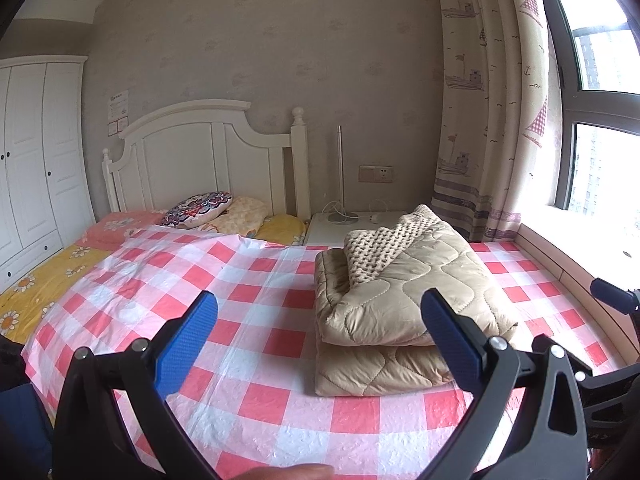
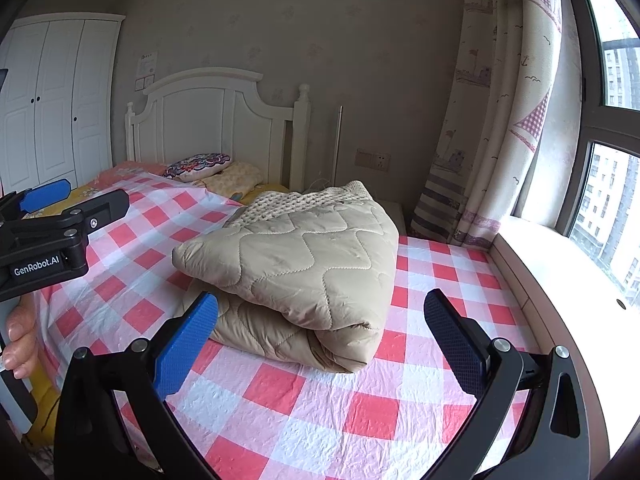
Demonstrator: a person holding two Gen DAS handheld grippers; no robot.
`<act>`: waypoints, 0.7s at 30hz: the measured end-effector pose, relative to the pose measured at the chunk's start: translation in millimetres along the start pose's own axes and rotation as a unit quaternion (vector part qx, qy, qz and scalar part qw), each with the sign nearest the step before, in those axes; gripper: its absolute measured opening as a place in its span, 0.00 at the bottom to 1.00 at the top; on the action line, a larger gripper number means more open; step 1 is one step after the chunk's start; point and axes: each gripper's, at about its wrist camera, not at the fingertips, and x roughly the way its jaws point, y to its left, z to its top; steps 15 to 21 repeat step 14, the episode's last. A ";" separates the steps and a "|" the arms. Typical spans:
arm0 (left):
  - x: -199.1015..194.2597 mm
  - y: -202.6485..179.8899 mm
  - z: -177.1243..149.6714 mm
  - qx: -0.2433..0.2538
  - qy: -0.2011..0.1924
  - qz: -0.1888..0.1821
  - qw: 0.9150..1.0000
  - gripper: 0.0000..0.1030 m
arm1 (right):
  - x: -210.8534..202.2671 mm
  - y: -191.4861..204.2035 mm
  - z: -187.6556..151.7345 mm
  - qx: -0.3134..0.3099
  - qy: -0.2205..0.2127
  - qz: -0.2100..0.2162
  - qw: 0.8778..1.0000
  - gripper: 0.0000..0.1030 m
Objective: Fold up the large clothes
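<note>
Quilt (image 2: 304,264): folded, toward the bed's window edge; ahead of right claw (image 2: 320,340), nearer it
Claws: left claw (image 1: 320,340) and right both spread, empty

A: Where are you standing right now?

B: You're in a home bedroom. There's a bed (image 1: 256,360) with a white headboard (image 1: 208,152), pillows (image 1: 200,208) at its head and a red-and-white checked cover (image 2: 360,412) spread over it.

A: Anything else that says bedroom to you?

B: You have a white wardrobe (image 1: 36,152) on the left wall, a sailboat-print curtain (image 1: 492,100) beside a window (image 2: 612,184), and a small nightstand (image 1: 340,228) by the headboard.
</note>
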 end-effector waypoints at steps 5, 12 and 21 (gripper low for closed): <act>8.1 -1.8 -4.5 -0.002 -0.010 -0.019 1.000 0.98 | 14.6 2.9 -6.7 -0.002 0.016 0.004 1.000 0.96; 92.0 37.8 -5.2 -0.004 0.077 -0.041 0.996 0.98 | 54.7 -31.9 -11.0 0.024 0.054 -0.011 0.998 0.96; 122.2 79.7 1.6 -0.011 0.083 0.008 0.996 0.98 | 57.9 -66.2 -7.1 0.028 0.058 -0.043 0.997 0.96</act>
